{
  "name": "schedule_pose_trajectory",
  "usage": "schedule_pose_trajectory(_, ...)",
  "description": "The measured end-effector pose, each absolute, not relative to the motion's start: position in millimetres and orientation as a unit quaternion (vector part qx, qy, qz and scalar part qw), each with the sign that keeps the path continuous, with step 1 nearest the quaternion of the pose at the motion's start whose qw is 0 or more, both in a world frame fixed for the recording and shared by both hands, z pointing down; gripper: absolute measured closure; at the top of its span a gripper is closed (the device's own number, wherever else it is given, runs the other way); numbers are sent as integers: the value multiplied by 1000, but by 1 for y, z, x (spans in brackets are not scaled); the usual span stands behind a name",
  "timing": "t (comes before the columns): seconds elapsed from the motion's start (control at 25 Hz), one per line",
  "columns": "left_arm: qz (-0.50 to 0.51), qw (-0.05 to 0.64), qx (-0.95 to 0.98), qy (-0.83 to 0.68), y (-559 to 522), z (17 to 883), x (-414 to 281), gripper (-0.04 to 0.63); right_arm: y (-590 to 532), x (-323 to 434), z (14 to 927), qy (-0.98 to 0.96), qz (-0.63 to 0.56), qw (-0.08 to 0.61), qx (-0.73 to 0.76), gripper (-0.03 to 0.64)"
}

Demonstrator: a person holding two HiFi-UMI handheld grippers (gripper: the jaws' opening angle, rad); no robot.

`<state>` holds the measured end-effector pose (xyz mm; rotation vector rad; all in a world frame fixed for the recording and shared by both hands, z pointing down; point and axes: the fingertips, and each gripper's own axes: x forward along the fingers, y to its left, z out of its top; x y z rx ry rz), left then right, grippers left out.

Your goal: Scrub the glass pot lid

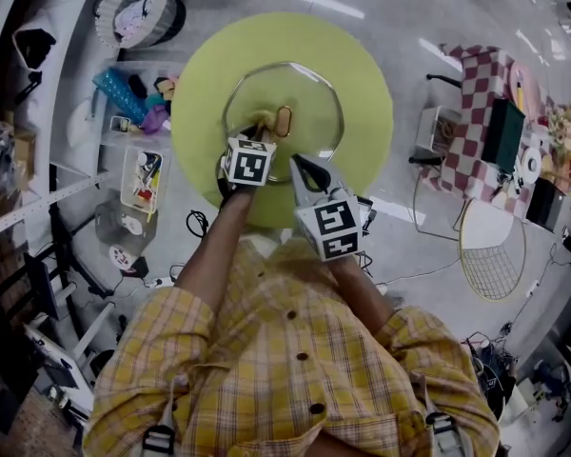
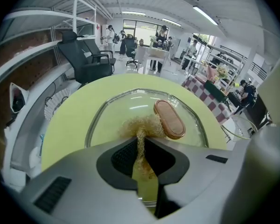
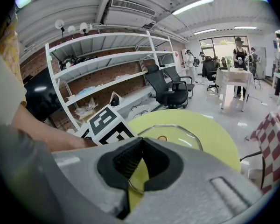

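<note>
**Two grippers at the lid, only the left one loaded**

Glass pot lid (image 1: 309,84) lies flat, knob up, in the middle of the round yellow-green table (image 1: 366,60). The brown oval knob (image 2: 169,119) sits at the lid's centre.

Left gripper (image 2: 141,140): jaws pinched on a tan fibrous scrubber (image 2: 139,124). A thin neck of it is clamped between the tips. The fluffy bulk bulges out in front, resting on the glass and touching the near-left side of the knob. Could be metal wool or plant fibre; the view's too soft to say.

Right gripper (image 1: 301,166): jaws pressed together at the tips, nothing between them. It's angled toward the lid's near rim, just right of the left gripper. Can't tell whether the tips touch the glass.

Both forearms come out of a yellow plaid shirt (image 1: 295,369), close together.

Around the table: red-and-white checked cloth (image 1: 478,89) to the right, a laundry-type basket (image 1: 133,12) at far left, and a black office chair (image 2: 86,55) and shelving (image 3: 107,69) beyond.
</note>
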<state>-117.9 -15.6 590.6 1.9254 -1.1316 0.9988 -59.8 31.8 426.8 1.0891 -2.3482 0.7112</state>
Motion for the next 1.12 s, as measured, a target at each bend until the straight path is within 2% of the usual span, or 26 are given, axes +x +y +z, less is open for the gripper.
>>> schedule_pose_trajectory(1.12,367,342,712,-490,-62,588,-159,554,10,-54,436,-847,260,230,402,618)
